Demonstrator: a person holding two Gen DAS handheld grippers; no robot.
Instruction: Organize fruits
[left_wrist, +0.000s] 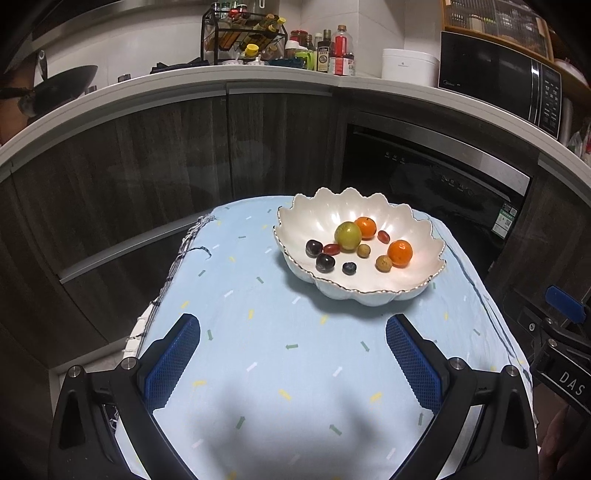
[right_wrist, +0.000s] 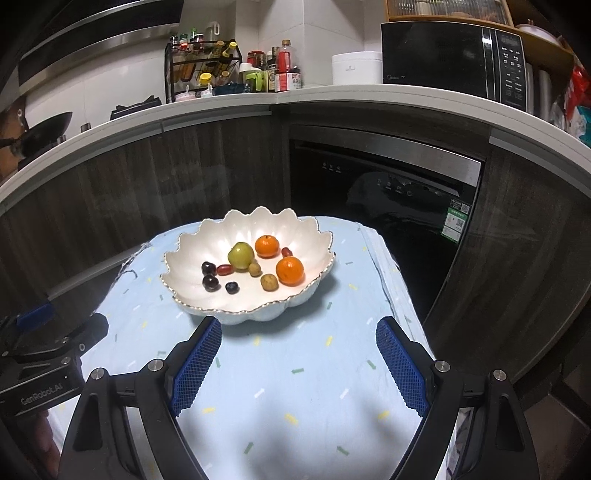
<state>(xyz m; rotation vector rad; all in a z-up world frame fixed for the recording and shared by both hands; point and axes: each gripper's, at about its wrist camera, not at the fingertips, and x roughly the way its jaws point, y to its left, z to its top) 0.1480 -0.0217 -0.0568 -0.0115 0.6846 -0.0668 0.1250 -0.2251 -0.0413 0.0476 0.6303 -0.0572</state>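
Both sets of tongs wide apart and empty: left tongs (left_wrist: 291, 363) over bare blue cloth, right tongs (right_wrist: 297, 363) likewise, nothing between the ribbed blue pads (right_wrist: 195, 365) of either. Ahead of both, on the cloth-covered surface (left_wrist: 258, 332), a white scalloped bowl (right_wrist: 192, 254) with a gilt rim, just beyond the right tongs' left fingertip and farther ahead and to the right of the left tongs. All visible fruit already inside the bowl: a green apple-like fruit (right_wrist: 241, 255) near the middle, two small oranges (right_wrist: 290, 270) behind and to the right of it, two dark plums or cherries (right_wrist: 210, 282) on the left, a blueberry (right_wrist: 231, 287) nearest the tongs, two tan longan-like fruits (right_wrist: 269, 282), and two small red oblong fruits (right_wrist: 224, 270), perhaps dates or grape tomatoes. No loose fruit on the cloth in either view. Judging by this, gathering looks complete or nearly so, with the step in hand either a check or a retreat from the bowl. If any sorting inside the bowl remains, next move calls for a short reach forward and down over the rim, and a gentle, narrow pinch, since the small round fruits would probably roll aside easily.
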